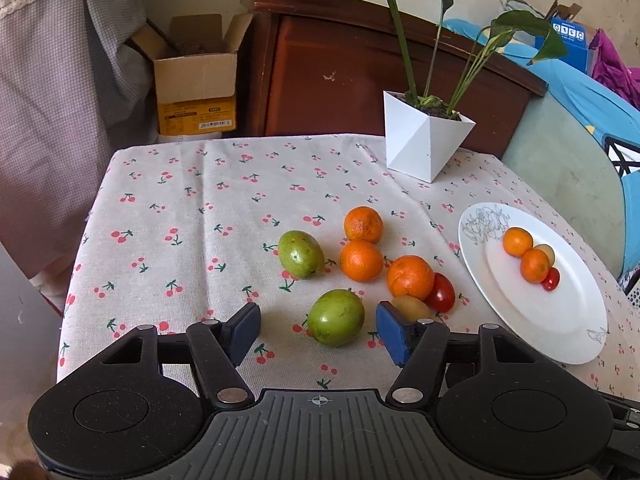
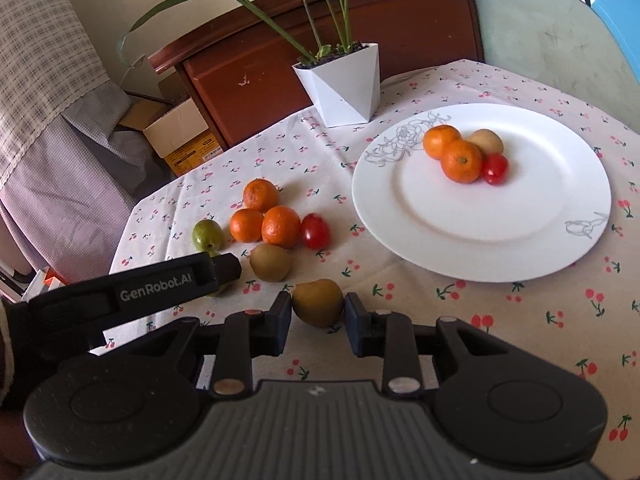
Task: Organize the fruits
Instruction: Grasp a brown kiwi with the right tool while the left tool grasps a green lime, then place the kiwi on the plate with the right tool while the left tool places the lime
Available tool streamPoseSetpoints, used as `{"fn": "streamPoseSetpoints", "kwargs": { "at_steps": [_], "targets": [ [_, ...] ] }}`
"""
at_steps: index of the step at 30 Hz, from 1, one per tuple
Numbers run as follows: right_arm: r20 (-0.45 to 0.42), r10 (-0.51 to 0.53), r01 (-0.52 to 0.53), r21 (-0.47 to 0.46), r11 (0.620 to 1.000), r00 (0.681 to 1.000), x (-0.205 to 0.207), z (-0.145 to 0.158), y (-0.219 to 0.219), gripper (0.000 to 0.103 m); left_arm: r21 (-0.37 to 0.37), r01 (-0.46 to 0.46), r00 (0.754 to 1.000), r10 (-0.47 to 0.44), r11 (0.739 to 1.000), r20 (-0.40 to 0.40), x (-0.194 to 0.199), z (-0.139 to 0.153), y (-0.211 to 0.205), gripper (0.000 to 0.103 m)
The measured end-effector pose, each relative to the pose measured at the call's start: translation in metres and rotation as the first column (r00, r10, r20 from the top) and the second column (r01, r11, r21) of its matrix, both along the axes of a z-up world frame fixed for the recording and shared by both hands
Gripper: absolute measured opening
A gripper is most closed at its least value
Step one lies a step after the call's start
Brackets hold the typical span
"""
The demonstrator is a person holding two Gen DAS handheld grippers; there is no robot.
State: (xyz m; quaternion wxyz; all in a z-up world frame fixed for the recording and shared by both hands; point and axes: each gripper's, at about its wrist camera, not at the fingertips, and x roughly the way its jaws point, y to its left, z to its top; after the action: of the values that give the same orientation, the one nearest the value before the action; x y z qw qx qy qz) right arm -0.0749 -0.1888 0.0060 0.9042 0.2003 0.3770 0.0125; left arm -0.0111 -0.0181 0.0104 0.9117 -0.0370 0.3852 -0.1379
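Right gripper jaws clamped on a brown kiwi, long axis across the jaws, left gripper jaws wide around a green fruit, untouched on the desk

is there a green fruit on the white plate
No, the white plate holds only two oranges, a brownish kiwi and a red tomato.

My feed shows a beige cloth printed with red cherries on green stems. White plate has a grey line-drawn flower. On it: two oranges orange, tomato red, kiwi tan-brown. Loose fruit green. Planter white. My pads are blue.
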Motion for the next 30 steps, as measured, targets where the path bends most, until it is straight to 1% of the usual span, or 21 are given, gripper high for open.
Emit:
{"fn": "streamPoseSetpoints", "kwargs": {
  "at_steps": [3,6,7,8,13,17,20,24,28,30],
  "targets": [
    [0.002,-0.003,0.003,0.001,1.000,1.000,0.000,0.000,0.000,0.030,0.000,0.014,1.000,-0.014,1.000,0.009,0.000,-0.001,-0.003,0.055],
    [0.005,-0.001,0.001,-0.003,1.000,1.000,0.000,0.000,0.000,0.030,0.004,0.039,0.999,-0.039,0.999,0.015,0.000,-0.002,-0.006,0.036],
    [0.007,0.001,-0.001,-0.007,1.000,1.000,0.000,0.000,0.001,0.029,0.008,0.046,0.999,-0.046,0.999,0.018,0.000,-0.002,-0.007,0.031],
    [0.009,0.002,-0.002,-0.010,1.000,1.000,0.000,0.000,0.001,0.029,0.010,0.052,0.998,-0.052,0.999,0.020,0.000,-0.002,-0.008,0.029],
    [0.014,-0.002,0.002,-0.007,1.000,1.000,0.000,0.001,-0.001,0.028,0.000,0.046,0.999,-0.046,0.999,0.017,0.000,0.000,-0.008,0.028],
    [0.050,-0.027,0.028,-0.014,1.000,0.998,-0.003,0.010,-0.007,0.028,-0.012,0.045,0.998,-0.045,0.999,0.053,-0.002,0.011,-0.011,0.028],
    [0.091,-0.078,0.078,0.000,0.997,0.993,-0.006,0.021,-0.021,0.028,-0.046,0.058,0.996,-0.054,0.997,0.074,-0.003,0.020,-0.015,0.028],
    [0.125,-0.161,0.163,-0.011,0.987,0.979,-0.010,0.032,-0.042,0.028,-0.096,0.096,0.992,-0.088,0.991,0.087,-0.003,0.026,-0.027,0.028],
    [0.107,-0.242,0.244,-0.006,0.970,0.964,-0.014,0.031,-0.063,0.028,-0.116,0.152,0.985,-0.141,0.982,0.101,-0.006,0.027,-0.047,0.028],
    [0.097,-0.267,0.269,-0.003,0.963,0.959,-0.015,0.029,-0.070,0.028,-0.121,0.178,0.981,-0.166,0.977,0.103,-0.007,0.027,-0.057,0.028]
  ]
}}
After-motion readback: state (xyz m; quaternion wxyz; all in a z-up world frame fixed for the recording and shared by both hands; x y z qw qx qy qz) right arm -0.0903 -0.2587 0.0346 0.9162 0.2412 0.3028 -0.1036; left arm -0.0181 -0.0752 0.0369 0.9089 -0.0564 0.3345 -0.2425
